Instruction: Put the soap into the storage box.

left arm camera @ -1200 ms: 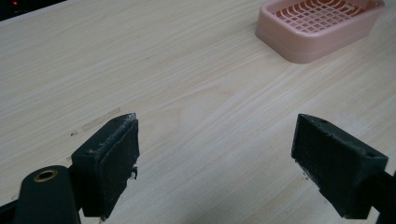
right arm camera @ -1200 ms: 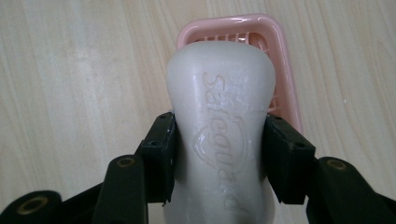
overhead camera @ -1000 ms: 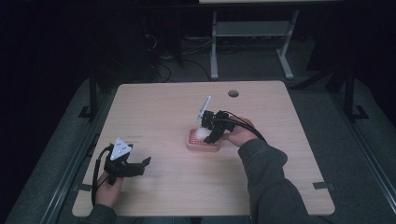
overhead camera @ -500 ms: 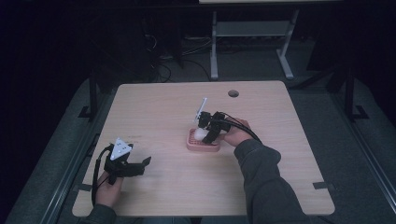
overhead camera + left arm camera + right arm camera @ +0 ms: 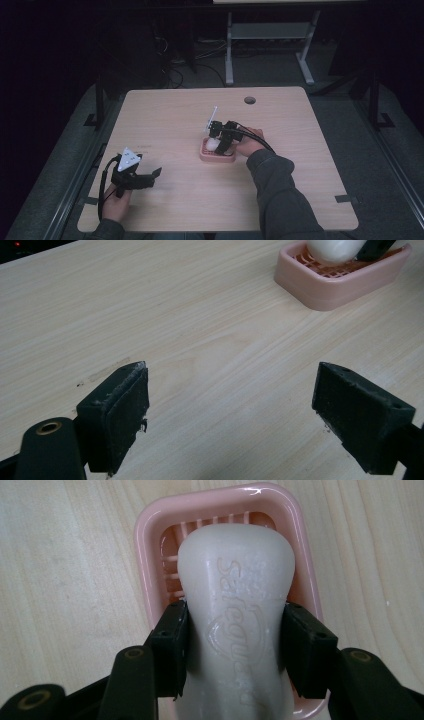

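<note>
While its long axis runs along the right tool's own jaws, the white soap bar (image 5: 235, 615) points away from that tool (image 5: 234, 645) toward the far end of the pink soap dish (image 5: 150, 570), whose length it follows. Both pads of the right tool press the bar's narrowed waist, clamped on it. The bar sits over the dish's ribbed floor; whether it touches the ribs cannot be told, and its near end is cut off at the frame's bottom. On the wooden surface (image 5: 165, 125) the dish stands near the middle. Well apart to the near left, the left tool (image 5: 230, 405) has its jaws spread wide over bare wood, holding nothing.
</note>
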